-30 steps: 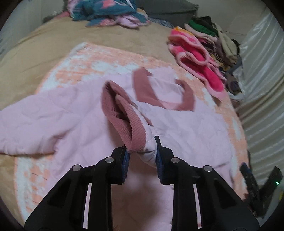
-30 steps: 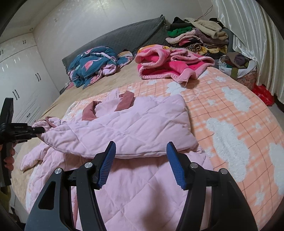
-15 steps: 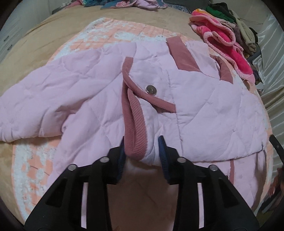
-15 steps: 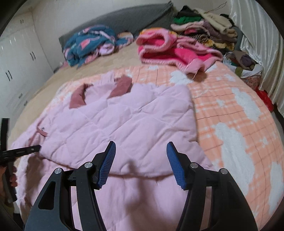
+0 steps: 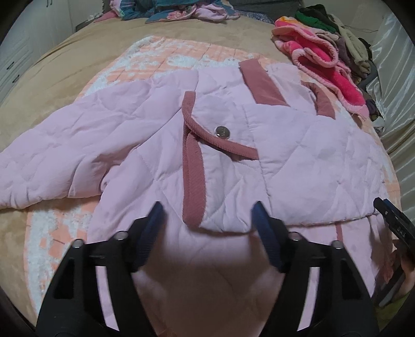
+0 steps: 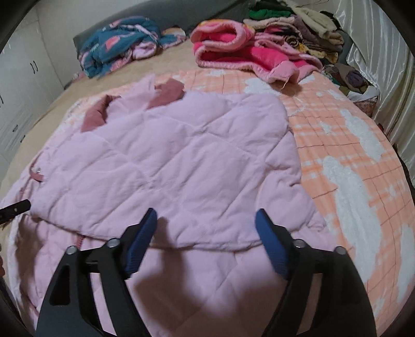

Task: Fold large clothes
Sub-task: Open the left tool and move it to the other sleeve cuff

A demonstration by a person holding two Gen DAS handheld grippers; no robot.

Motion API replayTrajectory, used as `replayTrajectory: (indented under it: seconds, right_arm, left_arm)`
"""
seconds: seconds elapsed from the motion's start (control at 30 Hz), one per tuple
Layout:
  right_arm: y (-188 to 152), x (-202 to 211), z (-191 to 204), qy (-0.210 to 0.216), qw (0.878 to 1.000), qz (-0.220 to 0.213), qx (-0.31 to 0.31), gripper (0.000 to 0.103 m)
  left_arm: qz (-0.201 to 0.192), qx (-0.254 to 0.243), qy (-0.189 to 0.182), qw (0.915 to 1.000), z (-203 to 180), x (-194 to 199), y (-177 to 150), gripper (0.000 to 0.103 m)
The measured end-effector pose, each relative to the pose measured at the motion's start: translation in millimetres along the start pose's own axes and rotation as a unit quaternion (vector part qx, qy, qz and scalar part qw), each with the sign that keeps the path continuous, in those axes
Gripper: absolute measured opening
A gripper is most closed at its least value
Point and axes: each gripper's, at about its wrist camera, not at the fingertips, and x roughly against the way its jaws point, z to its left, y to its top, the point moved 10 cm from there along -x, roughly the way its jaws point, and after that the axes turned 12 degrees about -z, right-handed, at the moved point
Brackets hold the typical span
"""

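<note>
A light pink quilted jacket (image 5: 298,160) with dusty-rose corduroy trim lies spread on the bed; it also shows in the right wrist view (image 6: 181,160). One sleeve, with its rose cuff (image 5: 193,181) and a metal snap (image 5: 222,131), lies folded across the body. The other sleeve (image 5: 64,145) stretches out to the left. My left gripper (image 5: 207,220) is open and empty, just above the cuff end. My right gripper (image 6: 206,228) is open and empty over the folded panel's lower edge.
A peach blanket with white clouds (image 6: 350,166) covers the tan bed (image 5: 52,77). A hot-pink fleece garment (image 6: 246,54), a pile of clothes (image 6: 298,23) and a blue patterned garment (image 6: 119,46) lie at the far side. Curtains (image 6: 389,77) hang on the right.
My left gripper carried the sleeve cuff across the jacket body, laid it down, and opened, letting it go. The right gripper stayed open and shifted slightly forward over the jacket.
</note>
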Motion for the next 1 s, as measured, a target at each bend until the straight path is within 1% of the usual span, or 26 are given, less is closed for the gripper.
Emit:
replayTrajectory:
  seconds: [0.1, 0.17, 0.2, 0.33, 0.53, 0.77, 1.0]
  right_arm:
    - [-1, 15, 6, 0.010, 1.000, -0.011, -0.003, 0.093]
    - [-2, 24, 8, 0.014, 1.000, -0.017, -0.007, 0.094]
    - [-4, 28, 9, 0.017, 1.000, -0.019, -0.009, 0.094]
    - [-5, 42, 17, 0.023, 0.999, -0.026, -0.009, 0.096]
    - [0, 56, 35, 0.037, 0.998, -0.040, -0.006, 0.097]
    - [10, 67, 70, 0.064, 0.996, -0.054, 0.005, 0.097]
    - [23, 70, 115, 0.090, 0.993, -0.062, 0.034, 0.097]
  left_arm:
    - [-0.005, 0.001, -0.002, 1.0000, -2, 8, -1, 0.080]
    - [-0.010, 0.001, -0.001, 0.9999, -2, 15, 0, 0.091]
    - [-0.014, 0.003, -0.001, 0.9999, -1, 19, 0, 0.093]
    - [-0.023, 0.010, -0.006, 0.9997, 0, 32, 2, 0.094]
    - [-0.034, 0.019, 0.010, 0.9992, 15, 47, 1, 0.094]
    - [-0.048, 0.020, 0.038, 0.9979, 40, 60, -1, 0.094]
    - [-0.058, 0.037, 0.050, 0.9963, 67, 71, -1, 0.094]
